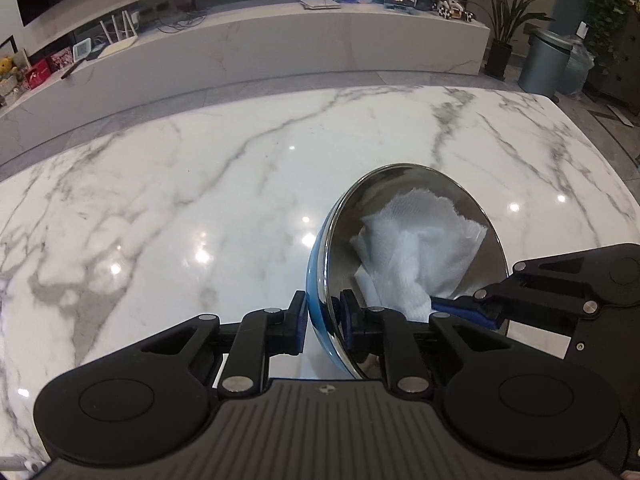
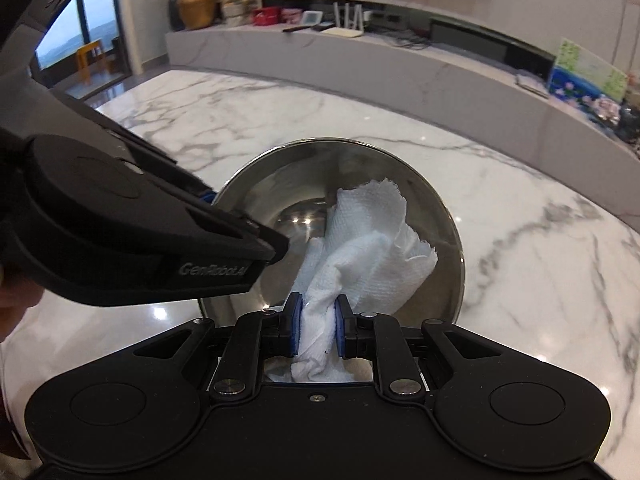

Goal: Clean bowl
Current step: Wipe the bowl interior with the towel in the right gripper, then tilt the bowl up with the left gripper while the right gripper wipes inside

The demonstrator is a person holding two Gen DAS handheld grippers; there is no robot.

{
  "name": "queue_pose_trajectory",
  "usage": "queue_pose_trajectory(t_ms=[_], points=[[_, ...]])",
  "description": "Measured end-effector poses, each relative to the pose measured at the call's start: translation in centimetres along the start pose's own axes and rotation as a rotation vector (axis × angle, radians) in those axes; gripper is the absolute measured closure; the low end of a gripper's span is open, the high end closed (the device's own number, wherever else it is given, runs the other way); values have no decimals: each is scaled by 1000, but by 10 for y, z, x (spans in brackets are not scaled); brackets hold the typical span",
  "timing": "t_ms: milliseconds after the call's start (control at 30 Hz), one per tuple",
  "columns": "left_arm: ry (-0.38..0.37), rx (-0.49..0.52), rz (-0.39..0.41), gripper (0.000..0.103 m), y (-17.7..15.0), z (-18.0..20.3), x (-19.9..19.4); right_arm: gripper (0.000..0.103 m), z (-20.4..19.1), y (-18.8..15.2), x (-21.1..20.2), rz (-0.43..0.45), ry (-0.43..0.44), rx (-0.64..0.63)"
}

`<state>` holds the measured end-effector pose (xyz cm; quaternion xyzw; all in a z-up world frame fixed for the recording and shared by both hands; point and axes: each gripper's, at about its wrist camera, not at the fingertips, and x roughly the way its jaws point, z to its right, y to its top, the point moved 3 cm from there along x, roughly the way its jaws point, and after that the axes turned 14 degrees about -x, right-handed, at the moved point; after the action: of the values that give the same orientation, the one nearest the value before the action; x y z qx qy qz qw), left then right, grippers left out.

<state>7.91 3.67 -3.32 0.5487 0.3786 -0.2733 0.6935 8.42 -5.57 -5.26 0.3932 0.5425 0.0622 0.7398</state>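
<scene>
A steel bowl with a blue outside is tilted on its side above the marble table. My left gripper is shut on the bowl's rim, one pad outside and one inside. My right gripper is shut on a crumpled white paper towel and holds it inside the bowl. The towel also shows in the left wrist view, with the right gripper entering from the right. The left gripper's body covers the bowl's left rim in the right wrist view.
The marble table spreads around the bowl. Beyond it runs a long low marble ledge with a router, boxes and pictures. A grey bin and a potted plant stand at the far right.
</scene>
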Motion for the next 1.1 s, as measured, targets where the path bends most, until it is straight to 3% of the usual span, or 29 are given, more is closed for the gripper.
queue_pose_trajectory(t_ms=[200,267,367,400,600,833,967,1100], points=[[21,76,31,87,1,10,1,88,-2,-1,-2,-20,-2,-72],[32,99,38,86,0,13,1,89,-8,-3,-4,-33,-38,-150],[46,118,51,87,1,17,2,89,-20,-8,-5,-69,-191,-363],[47,122,55,87,1,18,2,89,-19,-9,-5,-72,-200,-372],[23,117,65,87,0,19,3,89,-9,-13,-8,-71,-187,-343],[-51,21,-24,66,-4,12,9,89,5,-14,-8,-76,-139,-254],[-85,-1,-100,66,-10,12,16,89,9,-14,-8,-69,-112,-205],[-112,6,-116,79,-13,14,17,89,15,-16,-9,-50,-85,-158]])
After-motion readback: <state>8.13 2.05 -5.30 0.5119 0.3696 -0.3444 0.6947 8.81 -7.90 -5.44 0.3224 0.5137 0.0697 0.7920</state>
